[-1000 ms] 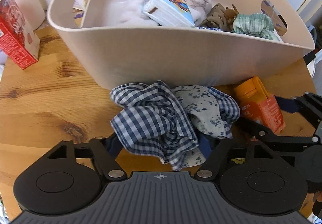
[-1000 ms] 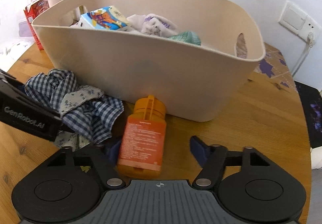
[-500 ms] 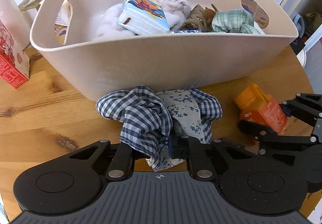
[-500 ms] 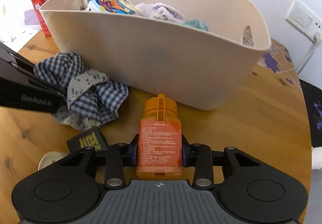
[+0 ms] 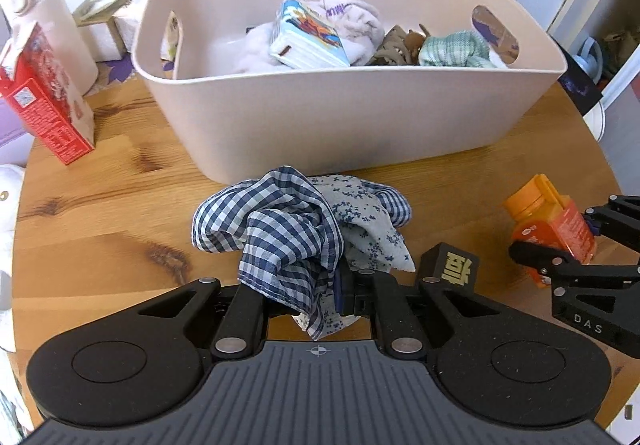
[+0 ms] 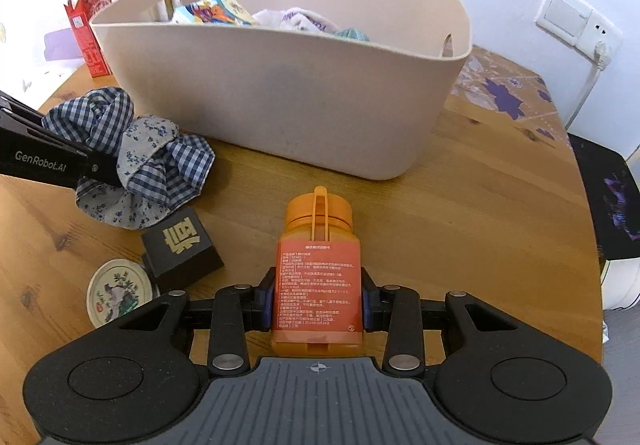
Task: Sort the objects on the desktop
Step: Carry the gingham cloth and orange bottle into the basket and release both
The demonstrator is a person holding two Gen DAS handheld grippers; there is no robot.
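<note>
**Dual Grasp Established: Cloth and Bottle Ready for Transfer**

The left gripper (image 5: pixel 320 295) is clamped on the bundle of blue-and-white checked and floral fabric (image 5: pixel 296 229). Its jaws stand almost fully together, as thin cloth leaves little gap. The pinch takes the near hem, so the bulk of the bundle hangs forward of the jaws, between the tool and the beige plastic basket (image 5: pixel 360 117).

The right gripper (image 6: pixel 318 303) is clamped across the lower body of the orange plastic bottle with the printed label (image 6: pixel 318 277). The blue pads press both flat sides of the label. The cap points forward toward the basket wall, and the bottle base sits close to the gripper body. This mid-body hold appears chosen to keep the bottle from pivoting.

The basket stands on the round wooden table (image 6: pixel 460 229), directly ahead of both tools, and already contains a printed carton, cloths and a hair clip. It is therefore judged to be the deposit point.

A black block with a gold character (image 6: pixel 180 249) and a round illustrated tin lid (image 6: pixel 120 295) lie ungrasped between the tools.
</note>
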